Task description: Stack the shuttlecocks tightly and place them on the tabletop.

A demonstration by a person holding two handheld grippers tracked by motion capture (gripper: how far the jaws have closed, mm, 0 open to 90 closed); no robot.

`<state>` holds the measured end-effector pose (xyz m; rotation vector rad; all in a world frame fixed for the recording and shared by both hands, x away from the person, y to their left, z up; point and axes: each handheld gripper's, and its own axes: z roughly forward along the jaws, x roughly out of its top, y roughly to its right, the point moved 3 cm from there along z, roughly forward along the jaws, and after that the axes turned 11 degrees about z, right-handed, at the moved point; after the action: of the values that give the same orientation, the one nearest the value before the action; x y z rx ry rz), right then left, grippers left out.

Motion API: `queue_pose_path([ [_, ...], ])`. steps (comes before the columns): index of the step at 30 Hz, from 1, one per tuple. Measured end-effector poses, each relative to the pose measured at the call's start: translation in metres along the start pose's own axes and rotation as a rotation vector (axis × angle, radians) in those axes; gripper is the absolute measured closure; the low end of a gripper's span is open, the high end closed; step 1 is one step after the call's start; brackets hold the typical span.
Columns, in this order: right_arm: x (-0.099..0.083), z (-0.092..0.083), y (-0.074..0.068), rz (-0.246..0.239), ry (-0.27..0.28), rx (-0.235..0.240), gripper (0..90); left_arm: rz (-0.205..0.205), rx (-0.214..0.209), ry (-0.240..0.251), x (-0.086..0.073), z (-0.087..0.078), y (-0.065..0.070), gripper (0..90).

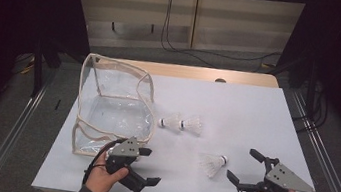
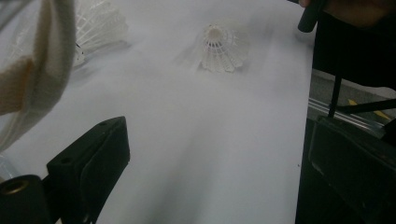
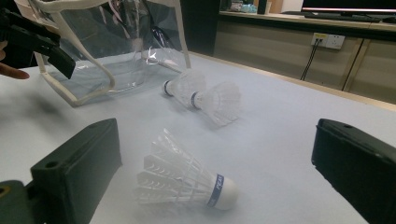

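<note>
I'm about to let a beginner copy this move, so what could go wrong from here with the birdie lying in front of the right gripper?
The right gripper is open around the lone birdie; squeezing its feather skirt could crush it. Lying on its side, it may roll away from a jaw's nudge. The clear bag looks floppy, so its opening may sag unless the left gripper holds it.

The high view looks down on the table (image 1: 236, 115); both gripper views sit low, sharing the lone shuttlecock (image 3: 187, 179) with it.
</note>
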<state>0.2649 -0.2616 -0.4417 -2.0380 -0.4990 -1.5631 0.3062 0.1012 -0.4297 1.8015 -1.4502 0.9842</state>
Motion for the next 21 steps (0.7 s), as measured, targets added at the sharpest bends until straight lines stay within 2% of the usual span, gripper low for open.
queue_pose_path([
  [9, 0.000, 0.000, 0.001, -0.003, 0.000, -0.003, 0.8, -0.007, -0.020, 0.006, -0.003, -0.006, -0.002, 6.1],
  [21, 0.000, 0.000, 0.001, 0.000, 0.001, -0.004, 0.8, -0.006, -0.022, 0.012, -0.009, -0.015, -0.005, 8.4],
])
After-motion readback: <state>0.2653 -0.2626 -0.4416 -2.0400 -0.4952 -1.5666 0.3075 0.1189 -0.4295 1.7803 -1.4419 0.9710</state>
